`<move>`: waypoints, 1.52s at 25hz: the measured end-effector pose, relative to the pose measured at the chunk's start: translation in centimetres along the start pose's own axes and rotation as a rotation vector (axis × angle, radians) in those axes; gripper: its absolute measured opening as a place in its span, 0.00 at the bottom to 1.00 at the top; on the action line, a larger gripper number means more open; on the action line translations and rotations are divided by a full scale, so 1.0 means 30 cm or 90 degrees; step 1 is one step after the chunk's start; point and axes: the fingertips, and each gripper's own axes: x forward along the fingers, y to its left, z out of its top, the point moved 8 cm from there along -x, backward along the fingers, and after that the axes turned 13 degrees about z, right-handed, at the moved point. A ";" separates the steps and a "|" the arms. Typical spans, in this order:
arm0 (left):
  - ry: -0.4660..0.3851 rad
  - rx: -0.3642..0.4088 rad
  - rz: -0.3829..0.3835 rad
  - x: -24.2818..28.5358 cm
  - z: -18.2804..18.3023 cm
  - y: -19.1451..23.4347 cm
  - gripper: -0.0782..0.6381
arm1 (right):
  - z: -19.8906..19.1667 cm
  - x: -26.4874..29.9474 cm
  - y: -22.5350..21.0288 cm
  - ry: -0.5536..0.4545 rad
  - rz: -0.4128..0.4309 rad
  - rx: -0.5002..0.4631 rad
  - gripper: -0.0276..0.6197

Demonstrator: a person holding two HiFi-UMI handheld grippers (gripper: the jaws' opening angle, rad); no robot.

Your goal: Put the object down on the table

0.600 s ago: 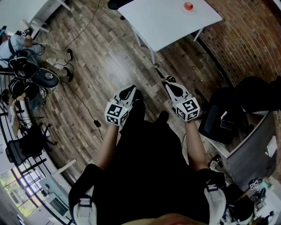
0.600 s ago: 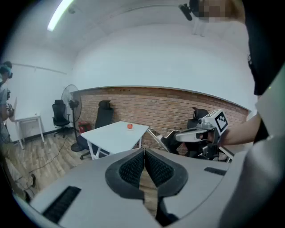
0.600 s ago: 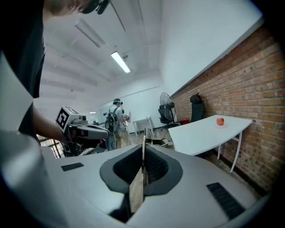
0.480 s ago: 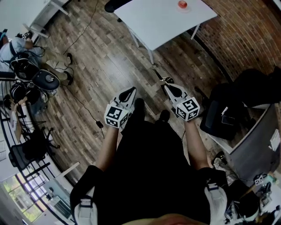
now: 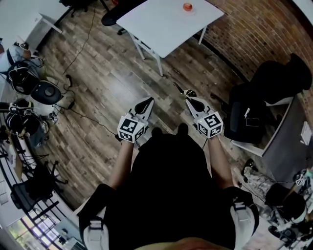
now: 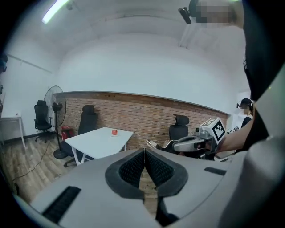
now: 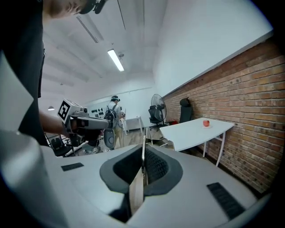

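Clamping a thin flat object (image 7: 143,149) that points toward the white table (image 5: 166,22) well ahead, the right gripper (image 5: 190,100) must carry it there; the left gripper (image 5: 146,101) has its jaws pressed together on nothing.

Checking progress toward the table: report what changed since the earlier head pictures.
The head view shifted: the white table with the red object slid left in frame. Nothing was taken or released. The left gripper stays shut and empty, the right gripper shut on a thin strip.
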 end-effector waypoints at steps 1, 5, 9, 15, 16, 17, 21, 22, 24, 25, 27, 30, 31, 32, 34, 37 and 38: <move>0.002 0.000 -0.004 -0.022 -0.010 0.027 0.14 | -0.003 0.012 0.023 0.005 -0.010 0.000 0.04; 0.011 -0.004 -0.024 -0.103 -0.050 0.139 0.14 | -0.026 0.068 0.106 0.005 -0.045 0.025 0.05; 0.009 -0.012 -0.044 -0.162 -0.091 0.225 0.14 | -0.055 0.125 0.172 -0.006 -0.081 0.046 0.05; 0.012 -0.016 -0.045 -0.229 -0.126 0.329 0.14 | -0.042 0.211 0.254 0.002 -0.090 0.039 0.05; 0.010 -0.016 -0.040 -0.239 -0.126 0.344 0.14 | -0.038 0.223 0.261 0.004 -0.087 0.037 0.05; 0.007 -0.021 -0.034 -0.250 -0.125 0.359 0.14 | -0.033 0.233 0.267 0.007 -0.083 0.034 0.05; 0.001 -0.039 0.002 -0.300 -0.139 0.425 0.14 | -0.018 0.291 0.272 0.016 -0.068 0.025 0.05; 0.000 -0.047 0.011 -0.311 -0.146 0.440 0.14 | -0.014 0.308 0.270 0.016 -0.064 0.024 0.05; -0.007 -0.080 0.027 -0.330 -0.160 0.468 0.14 | -0.005 0.336 0.262 0.014 -0.056 0.022 0.05; -0.011 -0.097 0.035 -0.334 -0.165 0.479 0.14 | -0.001 0.347 0.255 0.012 -0.052 0.021 0.05; -0.012 -0.114 0.048 -0.329 -0.176 0.492 0.14 | 0.003 0.362 0.239 0.010 -0.047 0.020 0.05; -0.006 -0.110 0.054 -0.299 -0.176 0.490 0.14 | 0.005 0.365 0.204 0.010 -0.045 0.020 0.05; -0.006 -0.108 0.055 -0.287 -0.169 0.486 0.14 | 0.005 0.362 0.190 0.011 -0.045 0.022 0.05; -0.007 -0.107 0.056 -0.276 -0.160 0.484 0.14 | 0.005 0.359 0.175 0.011 -0.045 0.024 0.05; -0.012 -0.106 0.058 -0.254 -0.139 0.483 0.14 | 0.009 0.359 0.144 0.014 -0.044 0.026 0.05; -0.013 -0.099 0.061 -0.212 -0.109 0.495 0.14 | 0.031 0.371 0.092 0.015 -0.041 0.025 0.05; -0.011 -0.097 0.063 -0.196 -0.100 0.500 0.14 | 0.040 0.376 0.075 0.013 -0.039 0.026 0.05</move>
